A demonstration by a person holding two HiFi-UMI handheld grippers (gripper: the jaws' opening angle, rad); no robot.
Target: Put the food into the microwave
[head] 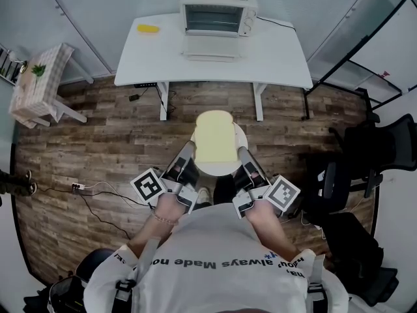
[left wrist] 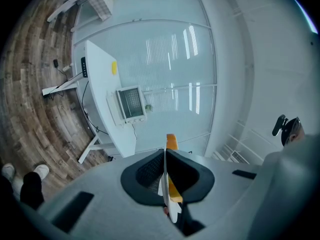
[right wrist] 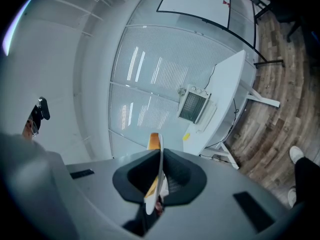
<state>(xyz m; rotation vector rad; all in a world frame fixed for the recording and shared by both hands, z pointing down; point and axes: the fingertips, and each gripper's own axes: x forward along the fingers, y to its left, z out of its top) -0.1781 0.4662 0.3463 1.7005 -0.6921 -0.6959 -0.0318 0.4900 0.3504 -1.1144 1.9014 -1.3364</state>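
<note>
A wood-plank floor runs up to a white worktop (head: 273,57) against a pale wall. On the worktop stands the microwave (head: 215,12). A flat panel lies in front of it, which I take to be its door dropped open, though that is hard to confirm. A small yellow item (head: 148,28) sits on the worktop to the microwave's left.

The person stands back from the worktop, carrying a white plate (head: 218,168) level between both hands. A pale slice of bread (head: 215,135) lies flat on it. The left gripper (head: 187,154) has its fingers (left wrist: 145,176) clamped on the plate's left rim. The right gripper (head: 246,156) has its fingers (right wrist: 182,179) clamped on the right rim. In each gripper view the rim shows edge-on between the pads.

The microwave lies straight ahead of the plate and well apart from it, with bare floor between. The slice's long axis points toward the opening. Neither hand is nearer, since the grippers flank the plate evenly.

My judgement is that the carry is under way and the insertion is not yet begun. The coming move calls for both hands to advance together and keep the plate level.
</note>
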